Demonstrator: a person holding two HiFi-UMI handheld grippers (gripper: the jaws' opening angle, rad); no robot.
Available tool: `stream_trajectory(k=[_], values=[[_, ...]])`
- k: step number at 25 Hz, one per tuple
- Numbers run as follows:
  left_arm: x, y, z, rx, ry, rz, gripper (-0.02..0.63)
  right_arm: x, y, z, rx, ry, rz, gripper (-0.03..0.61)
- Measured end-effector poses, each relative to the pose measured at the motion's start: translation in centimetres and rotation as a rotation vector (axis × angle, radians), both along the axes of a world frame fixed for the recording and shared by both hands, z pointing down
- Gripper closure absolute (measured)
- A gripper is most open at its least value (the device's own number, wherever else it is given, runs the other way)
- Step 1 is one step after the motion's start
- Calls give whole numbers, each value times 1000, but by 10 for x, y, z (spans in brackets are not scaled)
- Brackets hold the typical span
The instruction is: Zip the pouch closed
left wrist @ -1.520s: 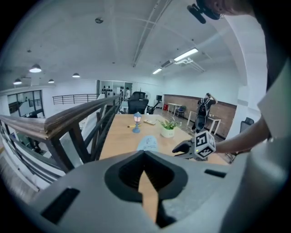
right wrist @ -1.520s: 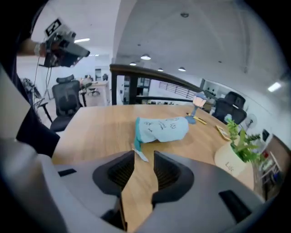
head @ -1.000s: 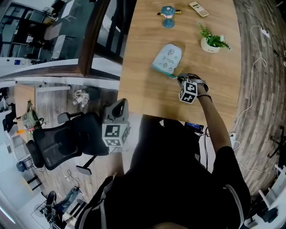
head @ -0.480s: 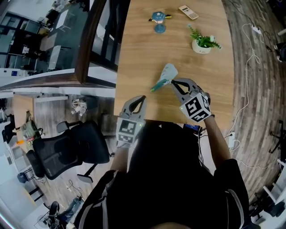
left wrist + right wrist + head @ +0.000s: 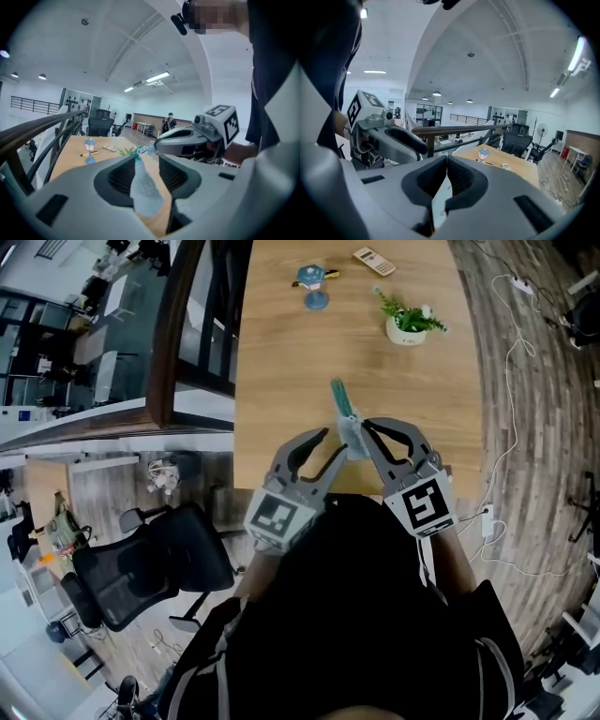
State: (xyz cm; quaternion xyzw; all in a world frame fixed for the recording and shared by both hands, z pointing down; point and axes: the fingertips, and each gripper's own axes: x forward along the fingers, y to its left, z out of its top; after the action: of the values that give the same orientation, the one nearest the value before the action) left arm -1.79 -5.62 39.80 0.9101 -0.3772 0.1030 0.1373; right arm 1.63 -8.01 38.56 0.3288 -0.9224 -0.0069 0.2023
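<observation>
The pale blue pouch [image 5: 343, 407], with a teal zipper edge, hangs in the air above the near table edge, off the wood. My right gripper [image 5: 361, 434] is shut on its lower part; in the right gripper view a pale strip of pouch [image 5: 438, 204] shows below the closed jaws [image 5: 444, 164]. My left gripper [image 5: 334, 444] is beside it at the left, its jaws opening. In the left gripper view the pouch [image 5: 143, 190] hangs between the wide jaws [image 5: 146, 169], and the pads do not press on it. The right gripper [image 5: 187, 139] reaches in from the right.
A wooden table [image 5: 281, 352] carries a small blue lamp figure [image 5: 311, 282], a remote [image 5: 373, 261] and a potted plant [image 5: 405, 322] at its far end. A black office chair [image 5: 141, 563] stands at the left, and cables [image 5: 511, 362] lie on the floor at the right.
The right gripper lifted the pouch off the table and brought it close to the body. The left gripper rose from beside the chair to the pouch, and its jaws opened.
</observation>
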Motion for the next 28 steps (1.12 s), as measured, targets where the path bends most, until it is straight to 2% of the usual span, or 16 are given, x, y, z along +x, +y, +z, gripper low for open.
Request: stream_trajectory(k=[3, 13, 22, 28], values=[[7, -5, -11, 27, -13, 11, 469, 3, 5, -6, 39, 43, 4, 560], [25, -9, -32, 130, -41, 76, 469, 4, 18, -31, 72, 24, -34, 560], [22, -10, -39, 157, -29, 16, 471, 6, 18, -33, 70, 1, -9, 560], [22, -7, -31, 126, -38, 21, 471, 11, 19, -30, 51, -12, 9, 560]])
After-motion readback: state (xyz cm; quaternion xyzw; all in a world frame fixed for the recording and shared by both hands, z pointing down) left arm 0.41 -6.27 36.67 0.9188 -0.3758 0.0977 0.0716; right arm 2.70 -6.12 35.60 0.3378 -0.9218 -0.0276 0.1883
